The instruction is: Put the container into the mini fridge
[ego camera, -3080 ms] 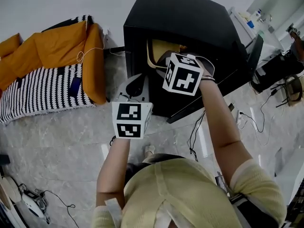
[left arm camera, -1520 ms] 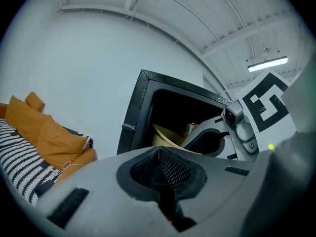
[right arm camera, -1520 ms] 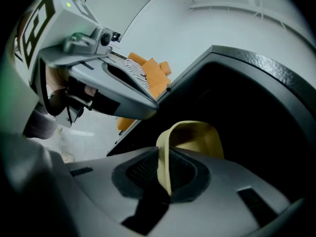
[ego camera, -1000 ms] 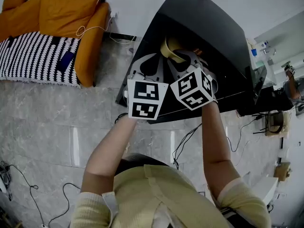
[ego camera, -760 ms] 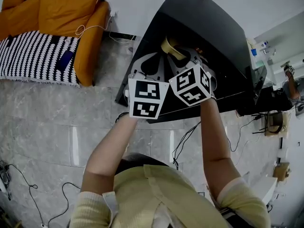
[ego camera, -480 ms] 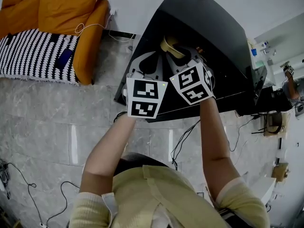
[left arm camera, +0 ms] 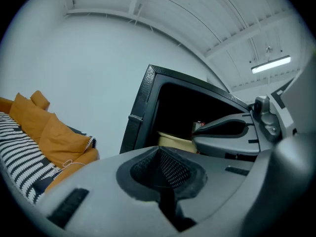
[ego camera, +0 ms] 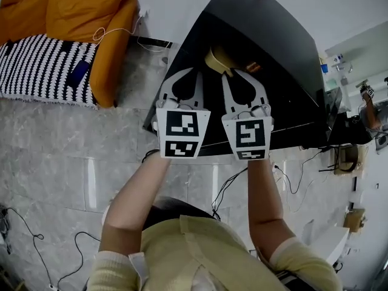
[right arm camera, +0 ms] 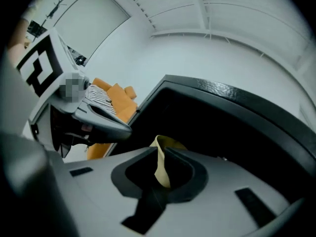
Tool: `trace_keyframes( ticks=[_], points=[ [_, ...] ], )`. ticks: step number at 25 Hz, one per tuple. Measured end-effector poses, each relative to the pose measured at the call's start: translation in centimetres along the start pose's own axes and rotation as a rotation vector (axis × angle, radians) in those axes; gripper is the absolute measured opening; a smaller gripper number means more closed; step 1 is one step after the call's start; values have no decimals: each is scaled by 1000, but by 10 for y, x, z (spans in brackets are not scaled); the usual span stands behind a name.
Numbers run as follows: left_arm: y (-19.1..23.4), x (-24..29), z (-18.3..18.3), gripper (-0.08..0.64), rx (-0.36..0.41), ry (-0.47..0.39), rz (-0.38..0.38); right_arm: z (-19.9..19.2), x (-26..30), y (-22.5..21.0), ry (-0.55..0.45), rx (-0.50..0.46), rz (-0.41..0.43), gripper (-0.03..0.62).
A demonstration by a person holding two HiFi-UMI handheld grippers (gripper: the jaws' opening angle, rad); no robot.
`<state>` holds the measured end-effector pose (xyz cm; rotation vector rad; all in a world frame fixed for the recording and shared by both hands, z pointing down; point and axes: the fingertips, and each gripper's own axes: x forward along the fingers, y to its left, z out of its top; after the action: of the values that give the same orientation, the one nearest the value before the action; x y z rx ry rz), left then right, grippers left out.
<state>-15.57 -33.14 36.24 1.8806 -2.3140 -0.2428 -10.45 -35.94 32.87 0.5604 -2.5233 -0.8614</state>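
The black mini fridge [ego camera: 273, 35] stands open, its dark inside facing me. A tan container [ego camera: 217, 59] sits tilted just inside the opening. My right gripper [ego camera: 226, 73] reaches into the fridge and is shut on the container's rim; the tan rim [right arm camera: 162, 171] shows pinched between its jaws. My left gripper [ego camera: 192, 72] hangs beside it at the fridge's left edge, shut with nothing in it. In the left gripper view, the container [left arm camera: 175, 141] and the right gripper [left arm camera: 222, 130] lie ahead inside the fridge [left arm camera: 143, 107].
Orange cushions and a black-and-white striped mat [ego camera: 60, 47] lie on the floor to the left, with a phone [ego camera: 77, 73] and a white cable on them. Black cables [ego camera: 227, 183] trail over the grey tiles below the fridge. Furniture stands at far right [ego camera: 345, 132].
The right gripper has rolled so its cube faces me squarely, still on the container inside the fridge. The left gripper has shifted slightly but stays beside it.
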Motion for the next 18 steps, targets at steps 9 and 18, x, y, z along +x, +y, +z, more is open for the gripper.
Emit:
trace_keyframes(
  ticks=[9, 18],
  points=[
    [-16, 12, -19, 23, 27, 14, -64, -27, 4, 5, 36, 58, -38, 43],
    [-34, 33, -13, 23, 44, -26, -140, -35, 12, 0, 12, 86, -73, 37]
  ],
)
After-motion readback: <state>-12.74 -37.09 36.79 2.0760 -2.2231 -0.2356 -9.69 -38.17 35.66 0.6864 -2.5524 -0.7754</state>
